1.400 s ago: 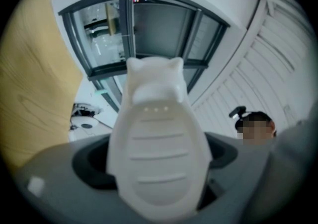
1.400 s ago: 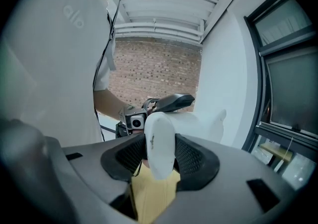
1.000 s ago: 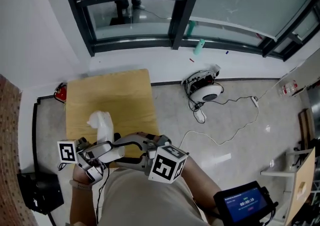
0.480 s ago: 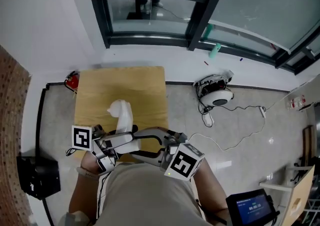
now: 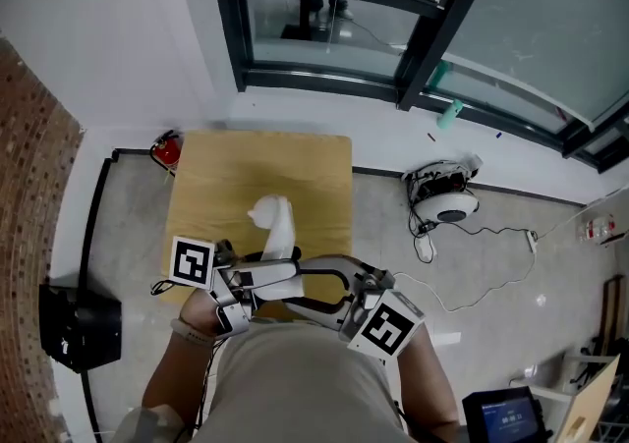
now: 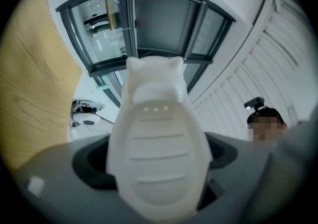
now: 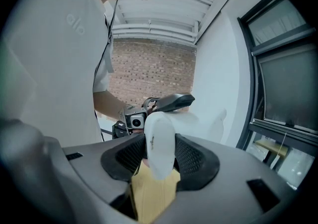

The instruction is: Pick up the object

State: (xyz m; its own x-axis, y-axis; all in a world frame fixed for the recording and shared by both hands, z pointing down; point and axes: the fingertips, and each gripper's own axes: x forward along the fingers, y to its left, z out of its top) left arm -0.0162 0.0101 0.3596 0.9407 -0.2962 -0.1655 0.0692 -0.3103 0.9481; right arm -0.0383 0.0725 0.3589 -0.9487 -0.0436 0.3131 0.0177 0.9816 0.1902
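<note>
— Grip status?
— Left gripper point(image 6: 156, 183) is clamped across the white ribbed object point(image 5: 274, 225). Right gripper point(image 7: 159, 161) pinches its narrow edge.
— Position and clearance?
— It is held over the wooden table's point(image 5: 295, 161) near edge. Floor point(image 5: 472, 274) lies beyond the right edge, and a wall beyond the far edge.

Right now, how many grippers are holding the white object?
2. The left gripper clamps the white object across its ribbed face; the right gripper pinches its thin edge. Both are over the wooden table's near edge.
</note>
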